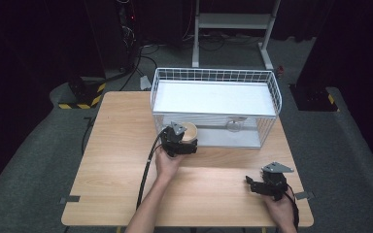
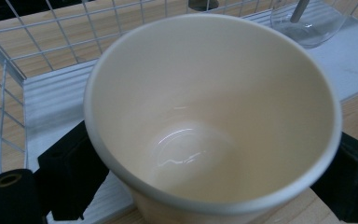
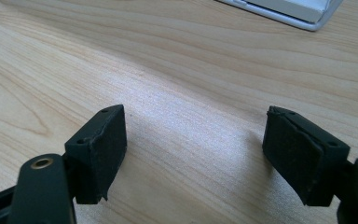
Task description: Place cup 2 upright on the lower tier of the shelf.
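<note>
The left claw (image 1: 187, 141) sits at the front edge of the white wire rack (image 1: 272, 90), its 2 jaws pressed against opposite sides of a cream paper cup (image 2: 214, 121). From above, the cup (image 1: 190, 130) stands at the left end of the rack's lower level, on the white base tray (image 1: 223, 138), with its open mouth up. In the left gripper view the black pads (image 2: 70, 172) grip the cup's wall just under the rim, 1 on each side, and the cup looks empty inside.

Around the cup, the rack's wire grid rises on its left and behind it. A clear glass (image 1: 233, 126) stands on the same tray to the cup's right, apart from it; in the left gripper view the glass (image 2: 307, 23) shows past the cup's far rim. The rack's upper shelf (image 1: 213, 97) lies over the back part of the lower level, and the cup is under its front edge.

The right claw (image 1: 255, 187) rests low over the wooden counter (image 1: 126, 145) near its front right corner, well apart from the rack. Its jaws stand wide with only bare counter (image 3: 168, 70) between the pads (image 3: 102, 149). A corner of the tray (image 3: 298, 11) shows at the top of the right gripper view.
</note>
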